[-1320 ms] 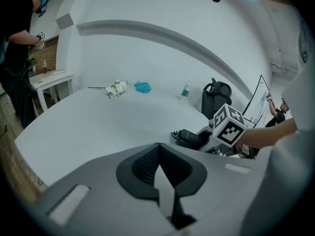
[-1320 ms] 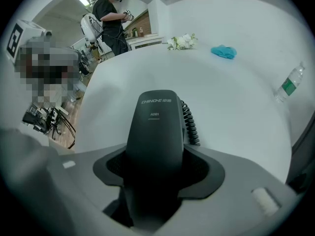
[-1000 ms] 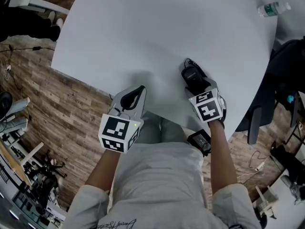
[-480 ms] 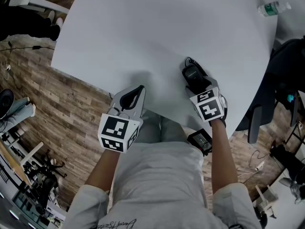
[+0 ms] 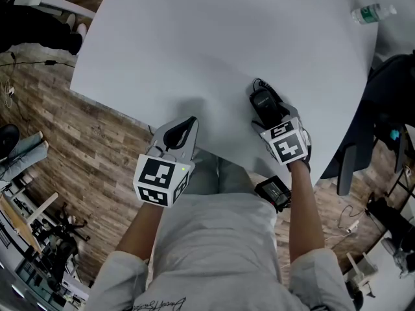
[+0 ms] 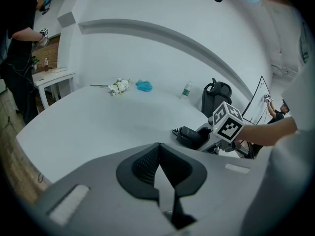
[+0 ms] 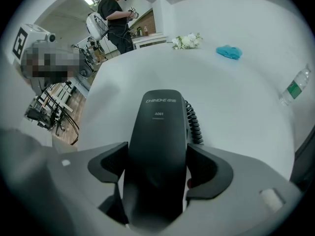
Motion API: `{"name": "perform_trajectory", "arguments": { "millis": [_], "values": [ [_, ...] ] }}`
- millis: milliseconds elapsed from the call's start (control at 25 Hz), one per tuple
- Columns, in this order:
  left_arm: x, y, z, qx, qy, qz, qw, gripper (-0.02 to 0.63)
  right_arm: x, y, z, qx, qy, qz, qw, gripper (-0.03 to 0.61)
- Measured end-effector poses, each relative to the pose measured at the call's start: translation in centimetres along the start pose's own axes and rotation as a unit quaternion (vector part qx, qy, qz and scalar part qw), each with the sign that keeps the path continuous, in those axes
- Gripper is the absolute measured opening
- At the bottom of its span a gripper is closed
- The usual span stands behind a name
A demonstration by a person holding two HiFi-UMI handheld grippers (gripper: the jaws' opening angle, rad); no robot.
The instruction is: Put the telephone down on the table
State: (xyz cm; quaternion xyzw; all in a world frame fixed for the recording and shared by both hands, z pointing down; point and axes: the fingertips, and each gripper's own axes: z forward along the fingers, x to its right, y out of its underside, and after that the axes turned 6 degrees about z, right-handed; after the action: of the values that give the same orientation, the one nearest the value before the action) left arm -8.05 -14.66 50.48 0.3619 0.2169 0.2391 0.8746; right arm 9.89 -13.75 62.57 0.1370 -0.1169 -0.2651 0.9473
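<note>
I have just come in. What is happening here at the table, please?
A person holds a gripper in each hand at a white table. The right gripper has a black telephone handset between its fingers. The handset lies on the table near the edge, and the fingers have just been opening, so the gripper appears to be letting it go. The left gripper is shut and empty, held by the table's near edge, apart from the handset.

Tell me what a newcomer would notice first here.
A black telephone handset lies on the big white table near its front edge, between the jaws of the right gripper, which have just been opening. The left gripper hovers shut and empty at that edge, further left.
</note>
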Motion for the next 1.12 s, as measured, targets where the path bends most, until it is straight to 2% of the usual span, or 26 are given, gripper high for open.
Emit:
{"name": "perform_trajectory", "arguments": {
  "millis": [280,760,1120],
  "values": [
    [-0.1,-0.1,-0.2,0.003,0.000,0.000,1.0000,0.017,0.6,0.0,-0.7,0.006,0.006,0.005,1.000,0.379],
    [0.6,-0.8,-0.4,0.014,0.002,0.007,0.9999,0.017,0.5,-1.7,-3.2,0.049,-0.002,0.023,0.999,0.374],
    [1.4,-1.3,-1.7,0.026,-0.004,0.013,0.9996,0.017,0.8,-2.2,-6.0,0.084,0.016,0.028,0.996,0.310]
  ]
}}
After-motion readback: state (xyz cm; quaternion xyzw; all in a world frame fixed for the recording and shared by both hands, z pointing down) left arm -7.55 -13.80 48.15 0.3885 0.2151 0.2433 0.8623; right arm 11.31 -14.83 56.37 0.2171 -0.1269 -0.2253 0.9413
